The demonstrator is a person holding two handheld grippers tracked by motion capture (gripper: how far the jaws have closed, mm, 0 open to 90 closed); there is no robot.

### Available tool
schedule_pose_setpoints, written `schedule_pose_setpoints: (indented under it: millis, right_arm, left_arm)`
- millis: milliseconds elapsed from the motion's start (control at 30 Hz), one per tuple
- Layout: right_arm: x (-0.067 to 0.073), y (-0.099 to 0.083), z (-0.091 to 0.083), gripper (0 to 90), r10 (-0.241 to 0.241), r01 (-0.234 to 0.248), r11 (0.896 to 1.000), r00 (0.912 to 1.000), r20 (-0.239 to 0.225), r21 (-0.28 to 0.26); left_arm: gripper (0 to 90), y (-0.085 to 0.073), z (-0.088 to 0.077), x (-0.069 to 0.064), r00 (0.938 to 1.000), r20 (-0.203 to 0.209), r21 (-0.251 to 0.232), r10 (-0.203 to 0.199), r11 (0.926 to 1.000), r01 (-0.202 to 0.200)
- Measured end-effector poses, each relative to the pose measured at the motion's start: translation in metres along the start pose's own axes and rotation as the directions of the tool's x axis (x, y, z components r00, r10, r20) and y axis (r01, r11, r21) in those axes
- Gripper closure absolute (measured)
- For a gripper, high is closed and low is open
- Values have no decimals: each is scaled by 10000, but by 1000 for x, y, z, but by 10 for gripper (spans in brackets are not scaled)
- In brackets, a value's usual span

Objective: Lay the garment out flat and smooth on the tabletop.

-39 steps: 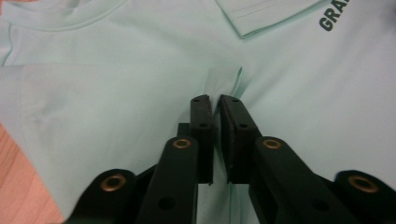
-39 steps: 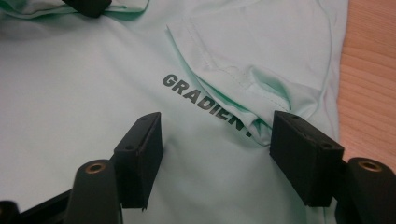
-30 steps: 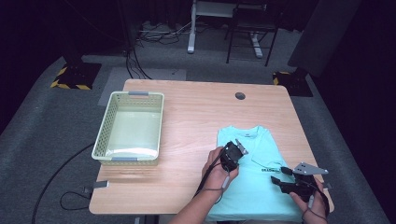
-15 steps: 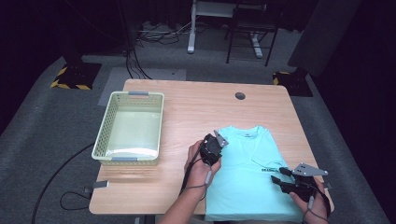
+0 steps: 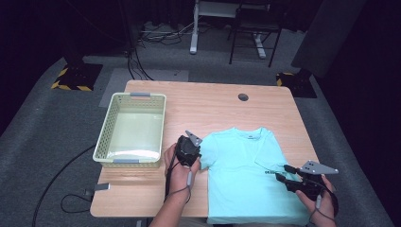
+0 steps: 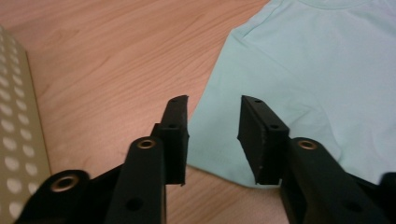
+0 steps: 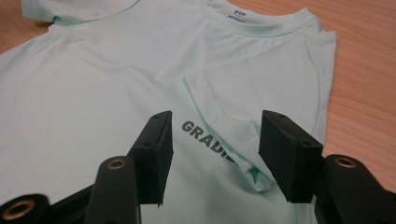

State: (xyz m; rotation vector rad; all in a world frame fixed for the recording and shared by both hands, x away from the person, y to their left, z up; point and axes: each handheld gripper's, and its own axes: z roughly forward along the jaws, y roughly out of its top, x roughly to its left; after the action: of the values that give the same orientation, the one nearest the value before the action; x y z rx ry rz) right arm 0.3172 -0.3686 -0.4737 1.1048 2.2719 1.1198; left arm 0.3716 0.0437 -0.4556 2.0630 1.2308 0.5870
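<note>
A mint-green T-shirt [image 5: 246, 170] lies flat, front up, on the near right of the wooden table [image 5: 203, 101]. My left gripper [image 5: 189, 144] hovers at the shirt's left sleeve edge. In the left gripper view its jaws [image 6: 215, 100] have just been opening and stand apart over the sleeve hem [image 6: 303, 70], gripping nothing. My right gripper [image 5: 282, 173] sits over the shirt's lower right. Its jaws [image 7: 218, 119] have closed a little but stay apart. Between them lies a raised fold of the shirt [image 7: 93, 93] with dark lettering, and the pads do not press on it.
A pale green perforated basket [image 5: 104, 137] stands empty at the table's left, its wall [image 6: 18, 140] close to my left gripper. A round cable hole [image 5: 243, 97] sits near the far edge. Bare wood lies beyond the shirt.
My left hand has moved leftward, from over the shirt's middle to its left sleeve edge. The right hand has stayed where it was.
</note>
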Motion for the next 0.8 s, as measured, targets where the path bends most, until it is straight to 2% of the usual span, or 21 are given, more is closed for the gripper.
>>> schedule_pose_setpoints:
  millis: [33,133,267,433,633,800]
  right_arm:
    - [-1,3,0,449,39,-39,10000,10000,6,18]
    - [-4,9,4,445,108,-108,9999,9999,-70,42]
    - [-6,17,14,445,14,-11,9997,9999,-135,226]
    - [-6,27,29,447,-265,272,9987,9995,-173,440]
    - [-5,34,46,464,-509,525,9954,9985,-215,803]
    - [-1,37,60,518,-750,781,9894,9967,-300,1226]
  left_arm:
    - [576,-3,-2,1,9998,153,-67,-122,9999,123]
    - [505,-8,-7,1,9999,144,-73,-66,10000,67]
    - [471,-16,-17,-1,9993,376,-239,-83,9997,92]
    - [450,-26,-23,-6,9975,704,-364,92,9993,-67]
    - [448,-38,-25,-24,9916,1273,-311,229,9993,-191]
    - [440,-45,-20,-44,9836,1702,-188,606,9981,-582]
